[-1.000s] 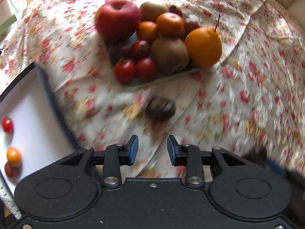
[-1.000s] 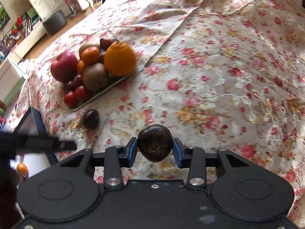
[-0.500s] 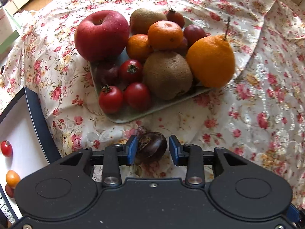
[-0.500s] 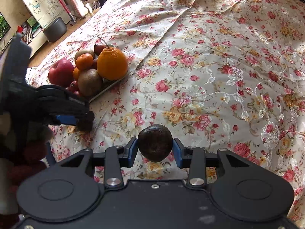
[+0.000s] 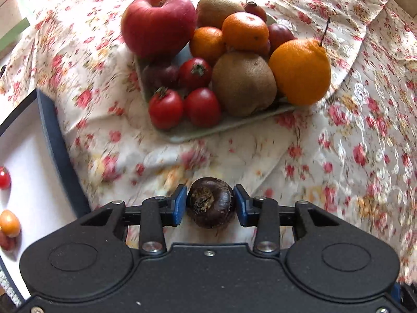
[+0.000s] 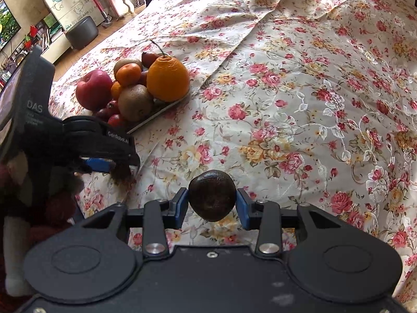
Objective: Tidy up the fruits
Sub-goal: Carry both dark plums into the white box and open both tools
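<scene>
My left gripper (image 5: 210,204) is shut on a dark brown water chestnut (image 5: 210,201) and holds it just above the floral cloth. My right gripper (image 6: 212,203) is shut on another dark brown chestnut (image 6: 211,194), lifted above the cloth. A pale plate (image 5: 229,126) ahead of the left gripper holds a red apple (image 5: 158,23), an orange (image 5: 299,71), kiwis (image 5: 243,83), mandarins (image 5: 244,31) and cherry tomatoes (image 5: 202,107). The plate also shows in the right wrist view (image 6: 159,110), with the left gripper's body (image 6: 78,140) at the left.
A white tray with a dark rim (image 5: 60,154) lies at the left, holding a cherry tomato (image 5: 4,177) and a small orange fruit (image 5: 9,223). The floral cloth (image 6: 312,104) spreads wide to the right. Furniture and a stool (image 6: 82,32) stand far back.
My left gripper moved in on the loose chestnut on the cloth, closed on it and lifted it back from the plate. My right gripper kept its chestnut and drifted slightly.
</scene>
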{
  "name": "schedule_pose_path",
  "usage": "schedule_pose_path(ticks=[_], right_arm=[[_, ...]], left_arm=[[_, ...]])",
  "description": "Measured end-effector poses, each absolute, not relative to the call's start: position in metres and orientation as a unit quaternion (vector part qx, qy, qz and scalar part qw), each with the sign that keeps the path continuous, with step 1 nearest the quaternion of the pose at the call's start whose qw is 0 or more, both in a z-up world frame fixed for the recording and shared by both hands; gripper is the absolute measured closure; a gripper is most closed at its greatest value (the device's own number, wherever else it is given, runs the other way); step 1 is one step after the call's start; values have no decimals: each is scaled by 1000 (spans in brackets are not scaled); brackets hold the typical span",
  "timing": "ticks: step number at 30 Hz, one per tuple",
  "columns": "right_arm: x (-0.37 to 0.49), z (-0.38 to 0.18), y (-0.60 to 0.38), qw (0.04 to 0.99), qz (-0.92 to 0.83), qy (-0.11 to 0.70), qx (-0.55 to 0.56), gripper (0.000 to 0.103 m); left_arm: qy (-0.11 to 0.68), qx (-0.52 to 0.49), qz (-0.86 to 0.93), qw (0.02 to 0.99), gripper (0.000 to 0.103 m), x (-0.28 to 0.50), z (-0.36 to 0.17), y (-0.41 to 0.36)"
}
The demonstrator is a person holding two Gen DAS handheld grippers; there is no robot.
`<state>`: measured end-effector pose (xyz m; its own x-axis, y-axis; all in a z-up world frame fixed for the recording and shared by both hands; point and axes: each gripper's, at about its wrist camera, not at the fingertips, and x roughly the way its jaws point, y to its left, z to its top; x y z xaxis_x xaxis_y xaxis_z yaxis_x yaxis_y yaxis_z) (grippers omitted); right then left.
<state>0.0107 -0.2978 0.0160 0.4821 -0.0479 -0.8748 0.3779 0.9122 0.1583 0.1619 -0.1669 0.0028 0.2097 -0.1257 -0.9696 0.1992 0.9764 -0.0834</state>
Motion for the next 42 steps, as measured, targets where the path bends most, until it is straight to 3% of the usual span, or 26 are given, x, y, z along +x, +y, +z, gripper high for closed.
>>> schedule_pose_path(ticks=[15,25,42], right_arm=[[40,25,-188,841,1,531,101,62],[94,10,-97,824,66,560,54,62],[118,-11,-33,817,84,570,11,61]], left_arm=[[629,25,-33,776,54,151,34,-28],[643,-38,28,765,55,163,19,62],[655,-98,48,748,54,143,19,87]])
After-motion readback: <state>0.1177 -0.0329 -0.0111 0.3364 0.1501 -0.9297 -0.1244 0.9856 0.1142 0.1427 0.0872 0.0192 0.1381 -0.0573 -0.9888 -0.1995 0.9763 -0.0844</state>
